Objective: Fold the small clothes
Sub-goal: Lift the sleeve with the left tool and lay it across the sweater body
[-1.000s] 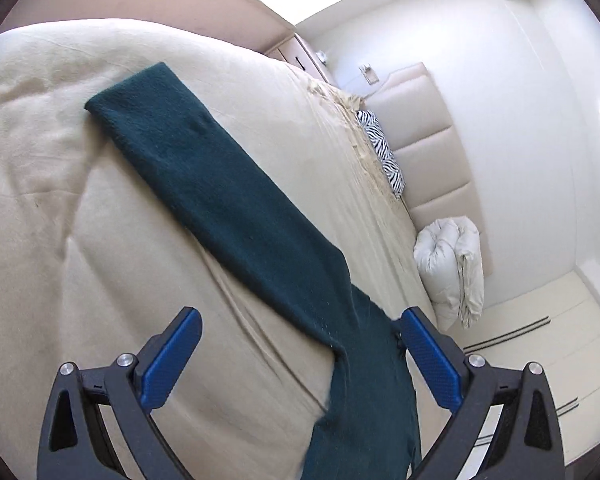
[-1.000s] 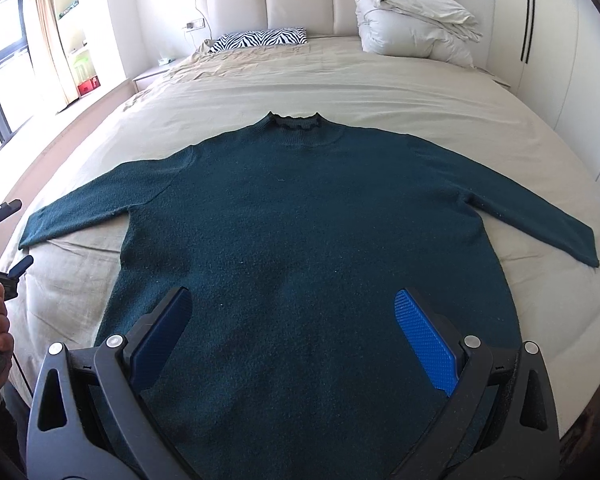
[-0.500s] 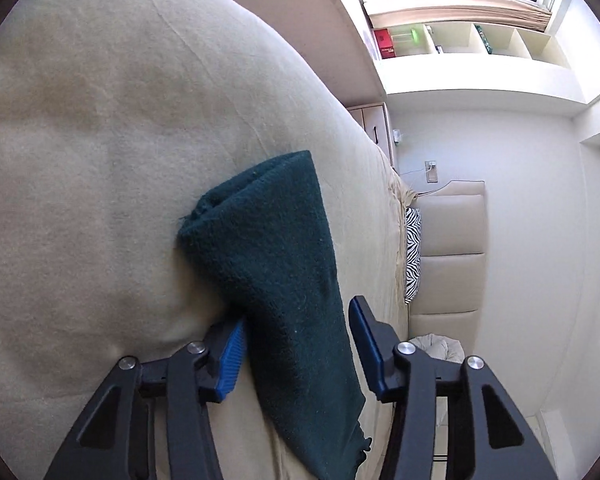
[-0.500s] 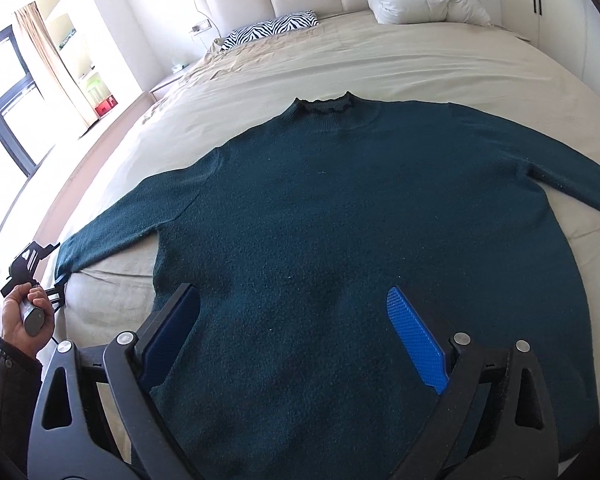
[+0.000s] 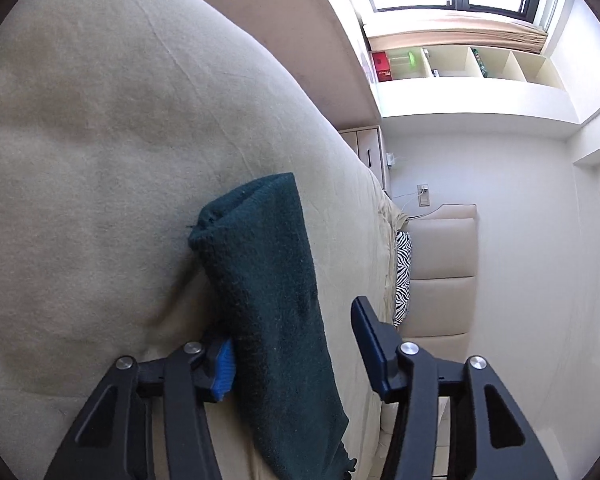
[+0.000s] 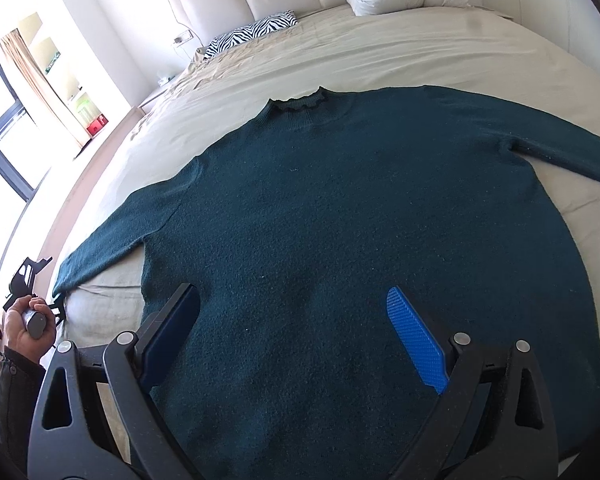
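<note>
- Sweater (image 6: 340, 216) lies flat and unfolded on the bed (image 6: 440, 52), both sleeves out.
- Left tool (image 5: 292, 344) straddles the left cuff (image 5: 256, 248), fingers spread, not yet pinching.
- Right tool (image 6: 296, 336) hovers spread over the hem; all folds remain.

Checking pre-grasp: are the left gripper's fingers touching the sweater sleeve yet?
Cannot tell. In the left wrist view the sleeve lies between the open left gripper; it hides one pad, and a gap shows before the other.

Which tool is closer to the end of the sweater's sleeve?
Left. The left tool straddles the sleeve near its cuff; the right tool hovers over the sweater's bottom middle.
</note>
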